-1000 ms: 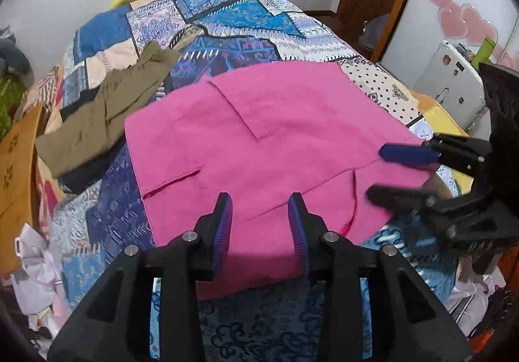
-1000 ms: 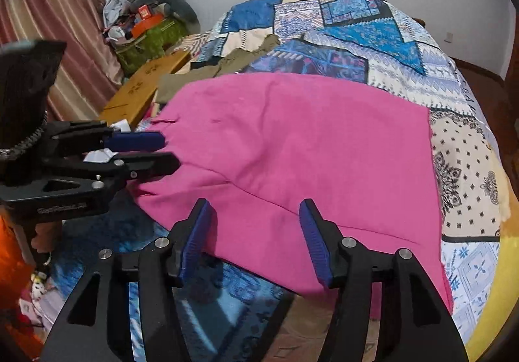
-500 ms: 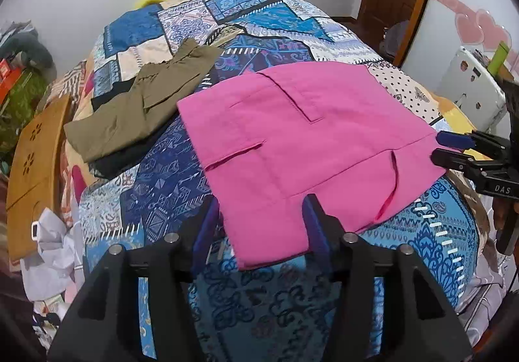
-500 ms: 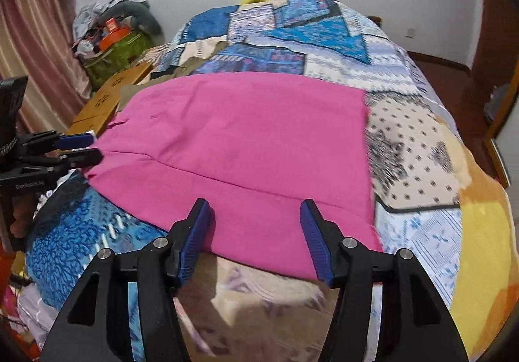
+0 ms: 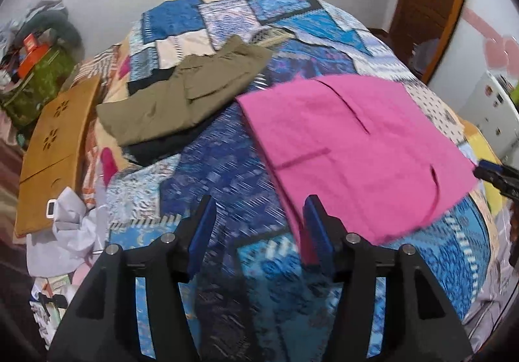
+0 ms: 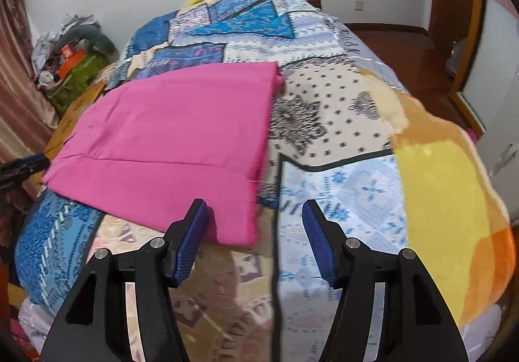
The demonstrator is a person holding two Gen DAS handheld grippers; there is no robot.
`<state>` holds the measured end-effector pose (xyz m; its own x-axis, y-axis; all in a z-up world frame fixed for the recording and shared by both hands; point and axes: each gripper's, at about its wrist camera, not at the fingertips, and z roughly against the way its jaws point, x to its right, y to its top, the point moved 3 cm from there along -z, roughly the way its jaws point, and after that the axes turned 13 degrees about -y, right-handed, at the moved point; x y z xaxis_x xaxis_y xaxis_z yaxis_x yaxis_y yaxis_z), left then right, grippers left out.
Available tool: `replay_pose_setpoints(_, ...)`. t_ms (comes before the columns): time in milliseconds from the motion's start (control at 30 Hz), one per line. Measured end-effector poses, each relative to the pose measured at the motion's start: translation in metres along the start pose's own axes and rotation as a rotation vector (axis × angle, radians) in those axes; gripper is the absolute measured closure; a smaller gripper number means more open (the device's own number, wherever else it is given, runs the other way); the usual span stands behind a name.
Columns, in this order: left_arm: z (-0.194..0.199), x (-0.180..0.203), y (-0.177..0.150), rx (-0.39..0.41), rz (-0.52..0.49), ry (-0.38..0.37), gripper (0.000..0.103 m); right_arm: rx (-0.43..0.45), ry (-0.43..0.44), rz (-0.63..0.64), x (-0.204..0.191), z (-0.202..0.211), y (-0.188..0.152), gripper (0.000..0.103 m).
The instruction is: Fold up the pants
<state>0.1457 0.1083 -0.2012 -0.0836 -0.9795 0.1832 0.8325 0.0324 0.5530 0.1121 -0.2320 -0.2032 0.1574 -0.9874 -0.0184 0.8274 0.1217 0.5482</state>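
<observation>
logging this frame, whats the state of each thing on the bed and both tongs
pink pants: folded flat on the quilt, held by nothing
olive pants: folded, lying on a dark garment
dark garment: mostly covered, edge showing
left tongs: open, empty, over the quilt beside the pink pants' corner
right tongs: open, empty, at the pink pants' near corner
patchwork quilt: spread over the bed

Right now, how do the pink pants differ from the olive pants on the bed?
The pink pants lie flat as one smooth layer near the bed's front edge; the olive pants lie farther back, more rumpled. The olive pants rest on a dark garment, the pink ones directly on the patchwork quilt. Neither is gripped.
</observation>
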Motion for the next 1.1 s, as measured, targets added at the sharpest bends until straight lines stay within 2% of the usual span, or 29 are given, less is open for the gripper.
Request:
replay_pose_setpoints(233,-0.008,-0.025,0.042,0.048,0.061,0.024,0.043,0.071,0.014,0.009,0.001,0.01,0.033,0.046)
replay_pose_setpoints(400,-0.024,-0.034,0.072,0.058,0.08,0.015,0.042,0.103,0.034,0.023,-0.006,-0.001,0.065,0.046)
replay_pose_setpoints(533,-0.047,-0.039,0.09,0.035,0.087,0.009,0.042,0.111,0.036,0.054,-0.011,-0.021,0.088,0.046)
replay_pose_setpoints(733,-0.08,-0.048,0.102,-0.012,0.115,-0.018,0.042,0.071,0.043,0.064,-0.009,-0.069,0.12,0.046)
replay_pose_setpoints(933,-0.11,-0.053,0.096,-0.075,0.161,-0.092,0.042,-0.011,0.076,0.008,-0.005,-0.121,0.14,0.046)
replay_pose_setpoints(1067,-0.116,-0.051,0.091,-0.077,0.132,-0.09,0.041,-0.067,0.095,-0.003,-0.008,-0.149,0.145,0.046)
replay_pose_setpoints(1100,-0.116,-0.051,0.091,-0.074,0.118,-0.067,0.041,-0.089,0.1,0.001,-0.009,-0.156,0.143,0.047)
